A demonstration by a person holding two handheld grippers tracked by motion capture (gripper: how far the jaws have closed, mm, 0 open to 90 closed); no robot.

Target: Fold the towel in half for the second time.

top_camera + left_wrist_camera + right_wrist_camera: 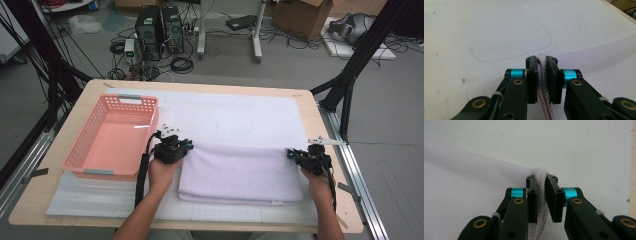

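A pale lilac towel (240, 172) lies folded on the white mat (240, 112), its long fold line along the far side. My left gripper (188, 146) is at the towel's far left corner. In the left gripper view, the gripper (541, 62) is shut on a doubled edge of the towel (599, 62), which stands pinched between the pads. My right gripper (291, 153) is at the far right corner. In the right gripper view, the gripper (541, 180) is shut on the towel (461, 182), whose thick edge bulges over the jaw tips.
A pink plastic basket (80, 150) stands to the left of the left hand, with nothing in it. The wooden table's edge (325, 130) runs close to the right gripper. Beyond the table are black frame legs, computer towers and cables on the floor.
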